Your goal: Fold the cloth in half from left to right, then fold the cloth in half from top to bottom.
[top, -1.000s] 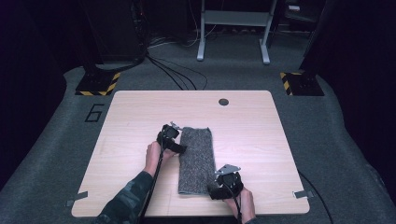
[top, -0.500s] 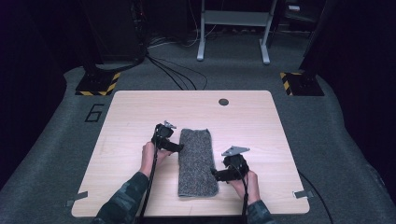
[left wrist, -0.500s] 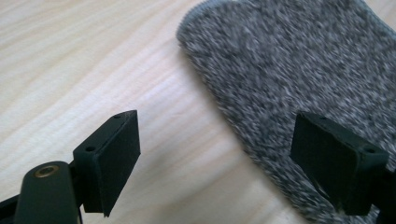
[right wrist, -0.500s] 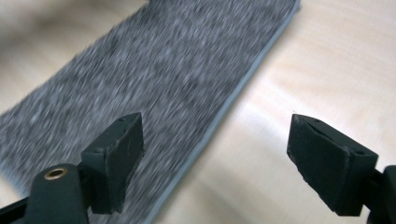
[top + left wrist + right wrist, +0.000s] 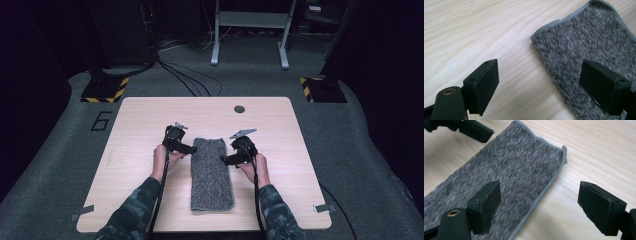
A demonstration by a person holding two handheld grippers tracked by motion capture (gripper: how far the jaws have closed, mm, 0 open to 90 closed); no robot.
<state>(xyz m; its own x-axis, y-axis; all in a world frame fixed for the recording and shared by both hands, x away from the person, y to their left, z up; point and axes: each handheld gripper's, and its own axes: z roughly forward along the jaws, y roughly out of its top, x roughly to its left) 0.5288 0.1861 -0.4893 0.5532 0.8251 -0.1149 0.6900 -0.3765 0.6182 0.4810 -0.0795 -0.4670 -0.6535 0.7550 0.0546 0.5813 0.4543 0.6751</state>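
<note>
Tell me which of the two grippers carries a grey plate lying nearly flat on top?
The right gripper, beside the towel's right edge: its grey three-cornered plate lies almost level above it. The left gripper, across the towel, has its plate tilted and barely visible.

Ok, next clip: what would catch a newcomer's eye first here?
The grey folded towel, a long strip lying lengthwise mid-table. Then the two grippers flanking its far end: the left gripper at its left edge, the right gripper at its right edge, both with jaws open and nothing held.
</note>
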